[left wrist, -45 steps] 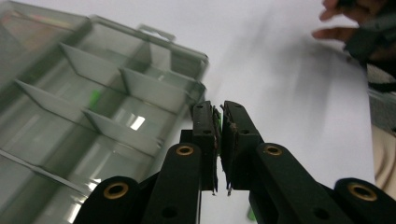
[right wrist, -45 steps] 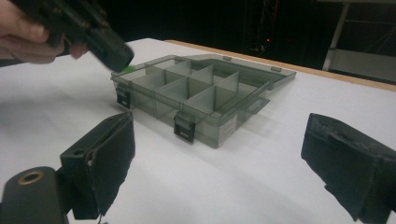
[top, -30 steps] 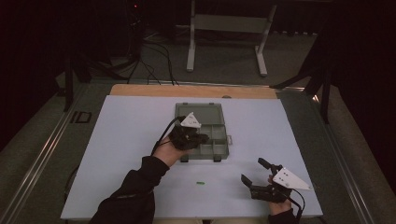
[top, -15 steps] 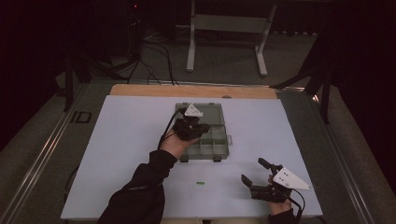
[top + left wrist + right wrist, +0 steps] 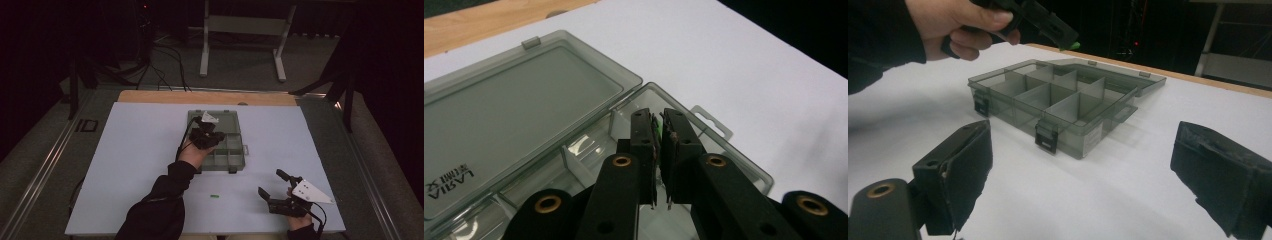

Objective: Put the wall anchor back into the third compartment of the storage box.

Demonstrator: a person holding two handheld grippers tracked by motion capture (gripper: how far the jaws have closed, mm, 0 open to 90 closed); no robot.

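Observation:
A smoky clear organizer box [image 5: 231, 156] lies on the white mat with its lid [image 5: 519, 107] folded back flat. My left gripper [image 5: 212, 131] hovers over the box's divided compartments [image 5: 1063, 102], shut on a small green piece [image 5: 655, 131] that sticks out at the tips [image 5: 1071, 46]. From the left gripper view, the jaws [image 5: 656, 120] point down at a corner compartment by the hinge. A second small green piece [image 5: 214, 196] lies on the mat in front of the box. My right gripper [image 5: 278, 192] rests near the front right edge, open and holding nothing [image 5: 1083, 155].
The white mat [image 5: 135, 150] covers the table, with a wooden strip [image 5: 200, 97] along its far edge. Two latches [image 5: 1047, 136] sit on the box's front wall. A metal stand [image 5: 242, 30] and cables lie on the dark floor beyond.
My left hand has carried the green piece farther over the box and a little lower. The right gripper has stayed where it was.

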